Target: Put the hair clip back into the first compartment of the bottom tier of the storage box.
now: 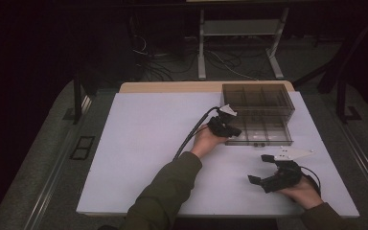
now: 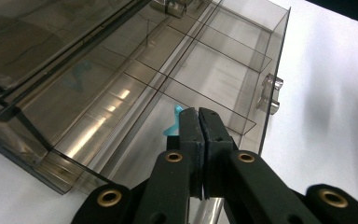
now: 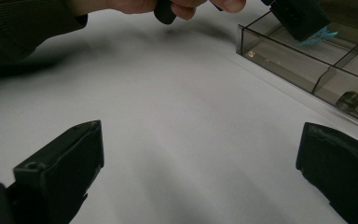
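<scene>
The left gripper [image 2: 198,116] fingers are clamped on a small turquoise plastic piece [image 2: 173,122] over the open smoky transparent plastic compartment box [image 1: 258,112]. It is probably light, thin and slippery; grip its flat faces. The right gripper [image 1: 263,168] fingers stand apart above the white worktop [image 1: 148,143].

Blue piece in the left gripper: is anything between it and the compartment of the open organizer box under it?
Nothing visible. The left gripper is shut on the small blue piece over an open compartment of the smoky clear organizer box; the lid is swung back, and the right gripper waits open, aside.
</scene>
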A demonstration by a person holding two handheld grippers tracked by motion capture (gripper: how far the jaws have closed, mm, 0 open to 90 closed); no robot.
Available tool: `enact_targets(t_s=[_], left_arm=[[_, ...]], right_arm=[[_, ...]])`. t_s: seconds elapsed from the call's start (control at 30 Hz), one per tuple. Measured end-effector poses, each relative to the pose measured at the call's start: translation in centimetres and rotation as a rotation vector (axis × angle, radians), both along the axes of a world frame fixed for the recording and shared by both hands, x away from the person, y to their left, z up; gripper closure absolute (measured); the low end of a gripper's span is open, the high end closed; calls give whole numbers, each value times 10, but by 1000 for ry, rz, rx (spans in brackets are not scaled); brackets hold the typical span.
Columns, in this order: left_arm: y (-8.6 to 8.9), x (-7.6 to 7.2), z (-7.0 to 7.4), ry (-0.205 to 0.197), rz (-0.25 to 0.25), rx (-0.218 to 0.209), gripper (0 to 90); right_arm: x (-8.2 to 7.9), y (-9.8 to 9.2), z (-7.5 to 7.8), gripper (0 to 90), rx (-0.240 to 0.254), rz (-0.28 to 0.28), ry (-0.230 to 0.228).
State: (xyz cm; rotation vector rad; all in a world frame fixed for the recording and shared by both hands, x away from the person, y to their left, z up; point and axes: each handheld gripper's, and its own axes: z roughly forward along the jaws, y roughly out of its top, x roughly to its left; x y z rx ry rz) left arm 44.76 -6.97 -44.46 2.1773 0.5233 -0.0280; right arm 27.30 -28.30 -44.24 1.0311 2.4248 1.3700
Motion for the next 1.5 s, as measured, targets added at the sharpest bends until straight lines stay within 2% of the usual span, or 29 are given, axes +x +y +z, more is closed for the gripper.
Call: enact_targets(t_s=[0.3, 0.6, 0.73, 0.77, 0.9, 1.1, 1.37, 1.5], left_arm=[[0, -1, 1, -3, -2, -10, 823], [0, -4, 8, -25, -10, -31, 695], [0, -7, 10, -29, -8, -49, 612], [-1, -8, 10, -31, -5, -53, 578], [0, -9, 12, -35, 11, -70, 535], [8, -10, 13, -44, 9, -71, 438], [23, -15, 16, -51, 25, -88, 387], [32, -18, 19, -54, 26, -80, 365]], right_arm=[[0, 0, 0, 2, 0, 0, 1], [0, 0, 0, 2, -1, -1, 0], [0, 0, 0, 2, -2, -1, 1], [0, 0, 0, 2, -2, 2, -2], [0, 0, 0, 2, -3, 1, -1], [0, 0, 0, 2, -1, 0, 1], [1, 0, -1, 2, -7, 1, -2], [1, 0, -1, 2, -9, -5, 0]])
